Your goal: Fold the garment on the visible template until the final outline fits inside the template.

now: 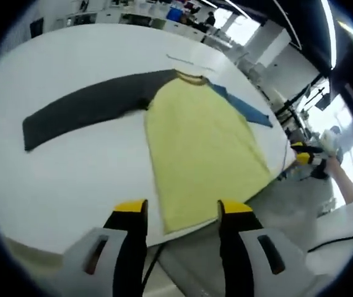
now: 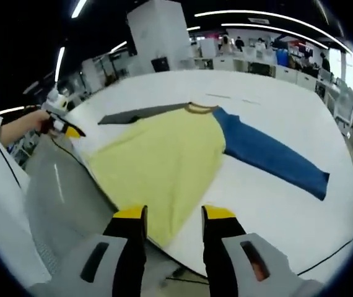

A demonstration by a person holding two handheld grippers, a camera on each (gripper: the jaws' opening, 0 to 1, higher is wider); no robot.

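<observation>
Table (image 1: 71, 179): white, wide. Shirt (image 1: 201, 148) flat at frame centre, yellow body, grey sleeve (image 1: 83, 111) upper left, blue sleeve (image 2: 269, 154) right of centre; hem hanging off near edge. Left gripper (image 1: 183, 213) and right gripper (image 2: 167, 216): jaws apart, holding nothing, bottom centre. Risk: shirt sliding off edge when hem pulled; sleeves bunching. Template faint, hard to tell. No readable writing.

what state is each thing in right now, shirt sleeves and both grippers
shirt: unfolded, spread flat on the white table, hem at the near edge
grey sleeve: stretched out flat, unfolded
blue sleeve: stretched out flat, unfolded
left gripper: open, fingers empty, short of the hem
right gripper: open, fingers empty, short of the hem
</observation>
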